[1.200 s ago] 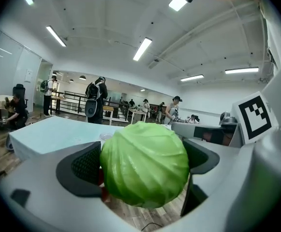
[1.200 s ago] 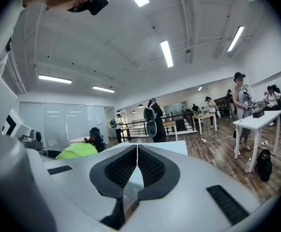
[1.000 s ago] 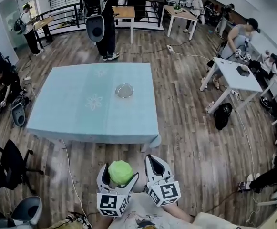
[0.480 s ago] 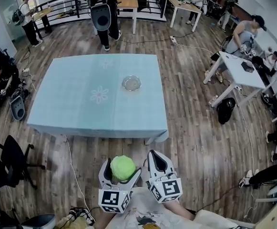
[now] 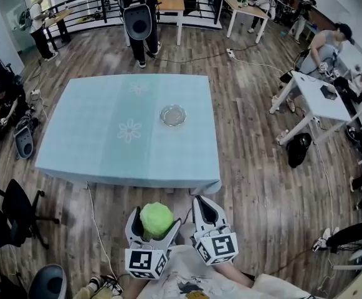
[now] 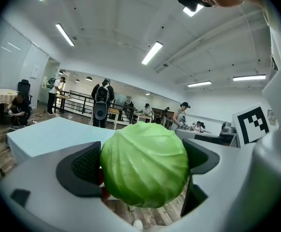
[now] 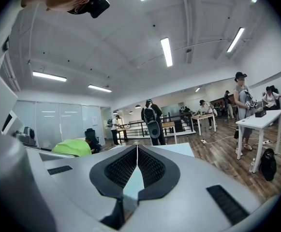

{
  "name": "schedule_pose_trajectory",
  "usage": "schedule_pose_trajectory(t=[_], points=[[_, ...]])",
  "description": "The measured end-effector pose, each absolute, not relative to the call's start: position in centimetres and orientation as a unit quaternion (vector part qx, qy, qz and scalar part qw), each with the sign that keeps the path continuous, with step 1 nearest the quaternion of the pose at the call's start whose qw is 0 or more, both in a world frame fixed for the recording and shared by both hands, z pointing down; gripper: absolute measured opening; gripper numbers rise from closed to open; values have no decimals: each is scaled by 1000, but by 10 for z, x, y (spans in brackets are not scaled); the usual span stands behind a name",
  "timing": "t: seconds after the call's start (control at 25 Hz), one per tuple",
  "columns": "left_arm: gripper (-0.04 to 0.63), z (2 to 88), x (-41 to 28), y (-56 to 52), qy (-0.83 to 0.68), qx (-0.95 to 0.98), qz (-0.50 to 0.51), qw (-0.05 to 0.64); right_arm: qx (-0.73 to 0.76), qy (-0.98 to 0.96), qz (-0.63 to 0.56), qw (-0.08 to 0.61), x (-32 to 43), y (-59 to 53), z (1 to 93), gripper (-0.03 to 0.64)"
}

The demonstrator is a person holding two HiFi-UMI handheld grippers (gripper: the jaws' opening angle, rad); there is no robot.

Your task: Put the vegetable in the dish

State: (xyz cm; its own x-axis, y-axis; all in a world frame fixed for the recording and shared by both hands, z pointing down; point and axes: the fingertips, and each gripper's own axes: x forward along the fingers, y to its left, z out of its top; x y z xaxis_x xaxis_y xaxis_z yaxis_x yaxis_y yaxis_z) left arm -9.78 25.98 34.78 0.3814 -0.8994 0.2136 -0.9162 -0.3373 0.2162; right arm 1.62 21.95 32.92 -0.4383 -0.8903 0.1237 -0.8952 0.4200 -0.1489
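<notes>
While the dark ribbed pads (image 6: 84,166) of the left gripper (image 6: 142,167) press on both flanks of a cabbage (image 6: 145,146), the jaws stand wide apart, filled by the round head. The cabbage is pale green and smooth, with faint leaf veins curving over its surface, and it bulges above and below the pads. The right gripper (image 7: 137,164) has its jaws pressed together at the tips, with nothing between them. In the head view both grippers sit at 6 o'clock, low and close to the person's body, the right one at 3 o'clock of the left, just beside it, jaws pointing toward 12 o'clock. The glass dish (image 5: 172,114) lies toward 12 o'clock from the cabbage, well apart, on a table (image 5: 100,154) under a light blue cloth, right of its middle.
</notes>
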Motion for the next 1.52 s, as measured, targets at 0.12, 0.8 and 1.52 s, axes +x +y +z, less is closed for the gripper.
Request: schedule_pose_trajectory(t=[0.12, 0.8, 1.52], points=[[535, 345, -82, 236, -551, 821, 23, 150, 534, -840, 99, 12, 31, 194, 332, 25], [535, 341, 10, 107, -559, 818, 31, 131, 514, -853, 91, -4, 125, 66, 330, 25], [535, 345, 21, 7, -525, 839, 58, 129, 535, -837, 115, -6, 133, -20, 342, 25]])
